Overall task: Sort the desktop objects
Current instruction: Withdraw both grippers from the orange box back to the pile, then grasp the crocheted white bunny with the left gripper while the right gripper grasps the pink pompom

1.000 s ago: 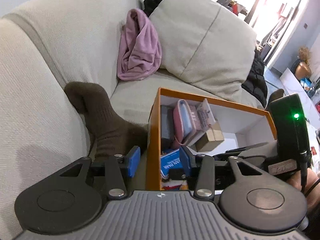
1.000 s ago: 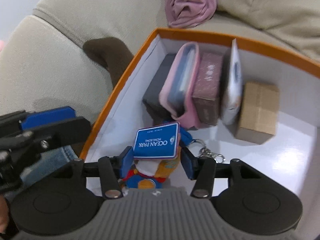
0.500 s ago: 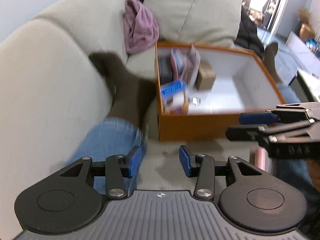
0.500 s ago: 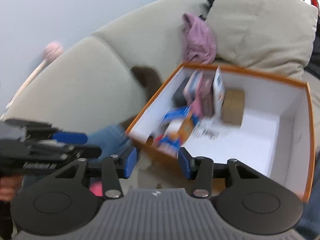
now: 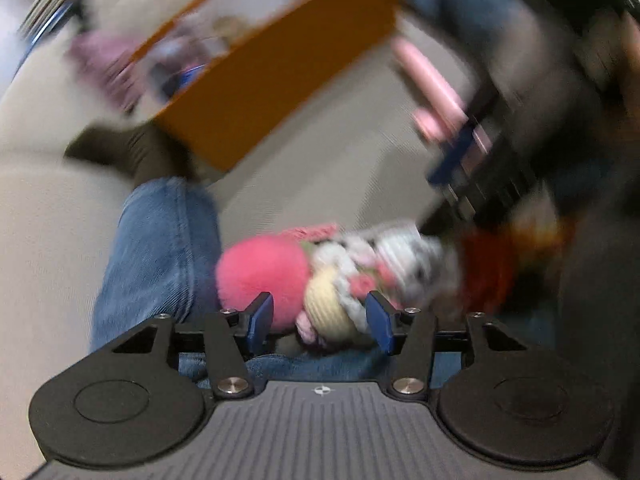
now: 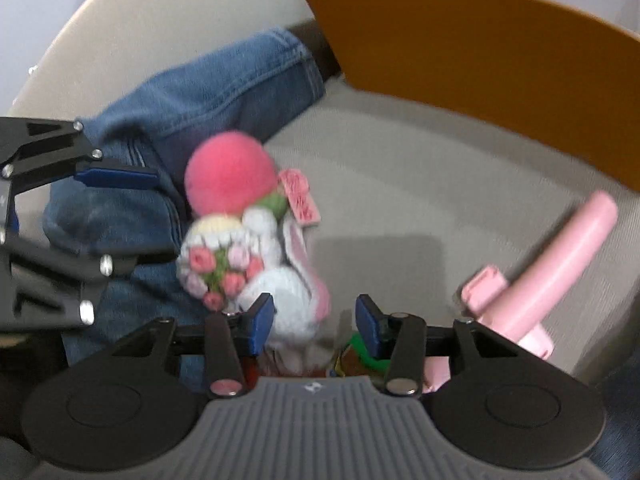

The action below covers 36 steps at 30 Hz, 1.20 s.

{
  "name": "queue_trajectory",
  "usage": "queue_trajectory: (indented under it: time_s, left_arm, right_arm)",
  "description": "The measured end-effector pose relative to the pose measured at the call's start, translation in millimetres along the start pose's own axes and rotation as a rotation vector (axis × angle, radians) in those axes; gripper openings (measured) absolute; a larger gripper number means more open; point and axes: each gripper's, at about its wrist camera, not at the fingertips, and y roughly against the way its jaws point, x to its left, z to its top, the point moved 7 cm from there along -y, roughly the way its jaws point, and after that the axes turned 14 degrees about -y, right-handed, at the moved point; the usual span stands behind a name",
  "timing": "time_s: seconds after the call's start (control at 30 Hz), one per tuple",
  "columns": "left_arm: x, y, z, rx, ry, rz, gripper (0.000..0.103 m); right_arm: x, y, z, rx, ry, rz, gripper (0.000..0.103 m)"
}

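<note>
A knitted white bunny with a flower bouquet and a pink pompom [image 5: 264, 272] lies on the sofa seat against a jeans leg. My left gripper [image 5: 320, 320] hovers just over it. Its jaws are opening, with the cream and pompom end of the toy between the pads, and neither pad presses on it. From the right wrist the same bunny [image 6: 280, 292] lies under my right gripper [image 6: 316, 322], whose jaws stand apart and grip nothing. The left gripper [image 6: 132, 220] shows at the left of that view. The orange box [image 6: 480, 60] stands behind, with several items inside.
A pink stick-shaped object [image 6: 560, 256] lies on the seat to the right. Something red, orange and green [image 6: 356, 356] sits under the right gripper. A person's jeans leg [image 6: 208, 84] and brown sock [image 5: 132, 152] lie to the left of the box. The left wrist view is heavily blurred.
Both grippers pulled back from the orange box and dropped over the toys on the seat. The tagged toy between the right jaws a second ago now lies in the box. The left jaws stand wider.
</note>
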Motion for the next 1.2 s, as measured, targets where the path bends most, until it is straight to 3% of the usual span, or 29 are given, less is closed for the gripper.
queue_trajectory:
  time_s: [0.13, 0.2, 0.3, 0.47, 0.63, 0.77, 0.83, 0.9, 1.03, 1.2]
  left_arm:
    - [-23.0, -12.6, -4.3, 0.049, -0.26, 0.041, 0.062]
    - [-28.5, -19.0, -3.2, 0.048, -0.367, 0.079, 0.071]
    - [-40.4, -27.1, -2.9, 0.054, -0.507, 0.092, 0.073]
    - [-54.6, -44.5, 1.2, 0.052, -0.626, 0.05, 0.073]
    - [-48.4, -64.8, 7.5, 0.055, -0.537, -0.008, 0.072]
    - [-46.2, -65.1, 9.7, 0.056, -0.493, 0.005, 0.065]
    - [-41.7, -60.6, 12.7, 0.04, -0.429, -0.005, 0.062]
    - [-35.6, -55.9, 18.5, 0.031, -0.347, -0.024, 0.06]
    - [-22.9, -40.4, 25.7, -0.035, -0.155, -0.04, 0.059]
    - [17.3, -15.7, 32.4, -0.138, 0.171, -0.096, 0.059]
  right_arm:
    - [2.1, 0.9, -6.6, 0.013, 0.007, 0.002, 0.049]
    - [3.2, -5.0, -10.3, 0.038, 0.005, 0.021, 0.049]
    - [0.6, -12.8, -15.5, 0.064, 0.001, 0.008, 0.05]
    - [3.8, -24.8, -15.3, 0.079, 0.005, 0.035, 0.056]
    - [7.9, -29.9, -12.1, 0.065, 0.01, 0.071, 0.052]
    - [1.8, -23.5, -7.0, 0.055, -0.03, 0.085, 0.04]
    - [0.9, -15.2, -1.6, 0.031, -0.026, 0.085, 0.028]
    - [-2.5, -2.4, 7.3, -0.013, -0.027, 0.069, 0.029]
    - [-19.8, 24.2, 25.0, -0.122, -0.03, -0.041, 0.031]
    - [-38.5, 31.1, 31.6, -0.141, -0.075, -0.079, 0.034]
